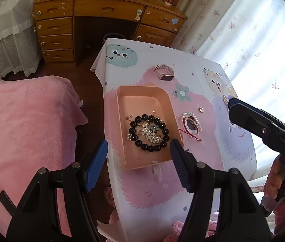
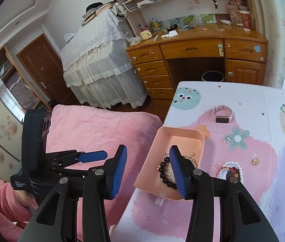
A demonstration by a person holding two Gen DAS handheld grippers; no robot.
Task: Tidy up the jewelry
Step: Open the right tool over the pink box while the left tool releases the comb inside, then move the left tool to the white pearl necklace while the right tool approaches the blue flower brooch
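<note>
Left gripper [image 1: 138, 157] sat at the bottom of the left wrist view w/ its blue pads wide apart, nothing between them, framing the near end of the pink tray [image 1: 122, 104] at centre frame. Tray held a black bead bracelet [image 1: 149, 132] w/ a silver brooch [image 1: 151, 136] and small chains tangled inside the ring of beads.

Still out on the cartoon-print tablecloth [image 1: 199, 76]: a pink smartwatch [image 1: 164, 72] above the tray, a small ring [image 1: 174, 94] just right of the tray's far corner, a gold charm [image 1: 202, 110] further right, and a pearl bracelet [image 1: 192, 124] w/ a red cord lying just beside the tray's right wall.

Right gripper [image 2: 148, 169] filled the bottom centre of its own view, pads also apart & empty, right pad over the tray's near part. In the left view it entered from the right edge, tip near a pearl piece [image 1: 225, 99] at the cloth's right side; contact unclear.

Pink blanket [image 1: 21, 121] lay lower left, wooden desk [image 1: 110, 10] at top.
</note>
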